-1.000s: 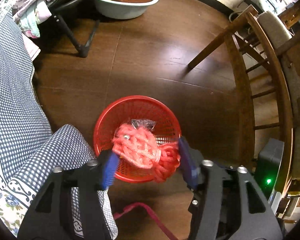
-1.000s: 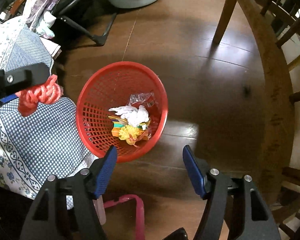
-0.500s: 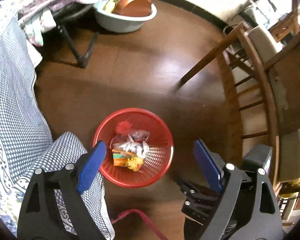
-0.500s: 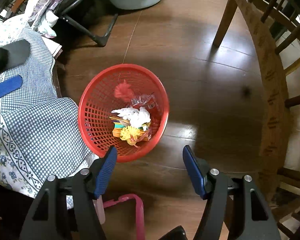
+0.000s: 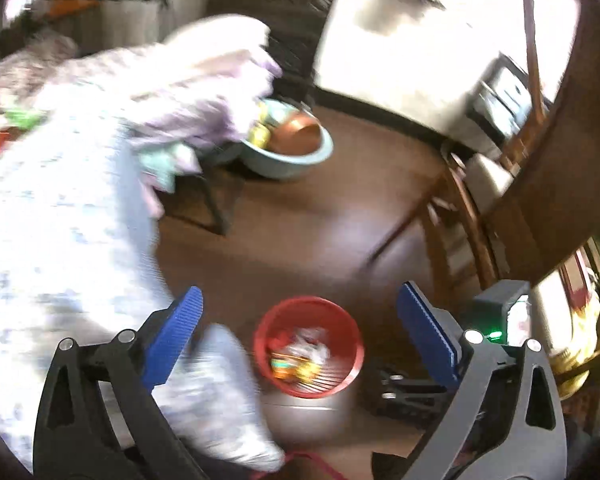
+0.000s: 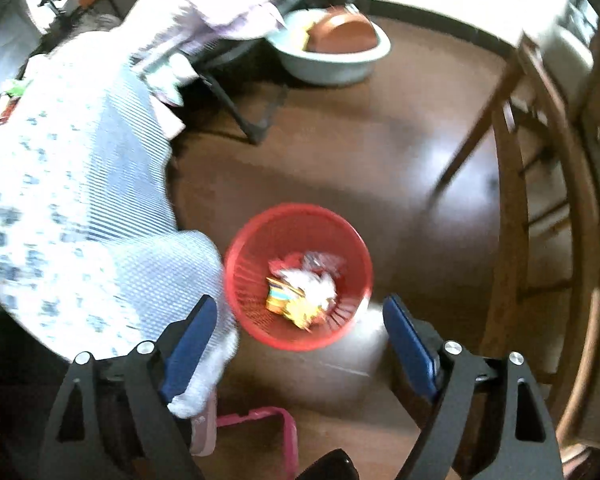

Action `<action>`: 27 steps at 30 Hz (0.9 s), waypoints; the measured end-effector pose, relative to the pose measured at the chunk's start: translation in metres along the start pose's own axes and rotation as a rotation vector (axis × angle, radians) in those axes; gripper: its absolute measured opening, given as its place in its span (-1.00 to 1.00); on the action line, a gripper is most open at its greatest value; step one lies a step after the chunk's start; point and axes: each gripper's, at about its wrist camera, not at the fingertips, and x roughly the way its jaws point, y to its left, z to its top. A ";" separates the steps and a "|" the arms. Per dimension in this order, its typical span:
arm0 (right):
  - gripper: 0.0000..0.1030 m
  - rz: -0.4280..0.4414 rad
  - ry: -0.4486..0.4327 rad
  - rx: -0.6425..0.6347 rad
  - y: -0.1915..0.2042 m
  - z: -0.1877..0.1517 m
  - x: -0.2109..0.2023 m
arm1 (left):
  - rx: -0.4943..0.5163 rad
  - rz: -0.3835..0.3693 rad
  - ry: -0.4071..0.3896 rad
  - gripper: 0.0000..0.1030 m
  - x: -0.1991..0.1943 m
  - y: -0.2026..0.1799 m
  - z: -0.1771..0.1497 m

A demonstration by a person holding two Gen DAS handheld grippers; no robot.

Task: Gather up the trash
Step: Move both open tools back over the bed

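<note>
Right wrist, one red basket (image 6: 236, 280), two gaping grippers (image 6: 296, 332) (image 5: 300, 338)

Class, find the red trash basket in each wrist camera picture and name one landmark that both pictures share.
Left wrist view: the red trash basket sits low and centre, on the floor between the two blue pads.
Right wrist view: the basket is just below centre, right of the checked cloth.
Shared landmark: the pale basin holding a brown bowl, on the floor beyond the basket.

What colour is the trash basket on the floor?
Red, a mesh-sided basket; it shows best in the right wrist view.
</note>
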 end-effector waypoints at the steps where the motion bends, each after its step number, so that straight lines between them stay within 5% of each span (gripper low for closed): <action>1: 0.74 0.004 -0.028 -0.025 0.013 0.005 -0.011 | -0.023 0.022 -0.028 0.86 -0.015 0.014 0.002; 5: 0.79 0.046 -0.115 -0.116 0.066 0.018 -0.049 | -0.120 0.136 -0.124 0.86 -0.070 0.076 0.005; 9: 0.84 0.097 -0.172 -0.237 0.133 0.030 -0.075 | -0.207 0.330 -0.196 0.87 -0.114 0.142 0.004; 15: 0.86 0.154 -0.196 -0.321 0.218 0.055 -0.089 | -0.403 0.535 -0.221 0.87 -0.139 0.255 0.015; 20: 0.88 0.202 -0.250 -0.399 0.293 0.089 -0.092 | -0.535 0.569 -0.209 0.87 -0.143 0.324 0.025; 27: 0.88 0.196 -0.314 -0.513 0.377 0.157 -0.070 | -0.623 0.592 -0.232 0.87 -0.141 0.375 0.040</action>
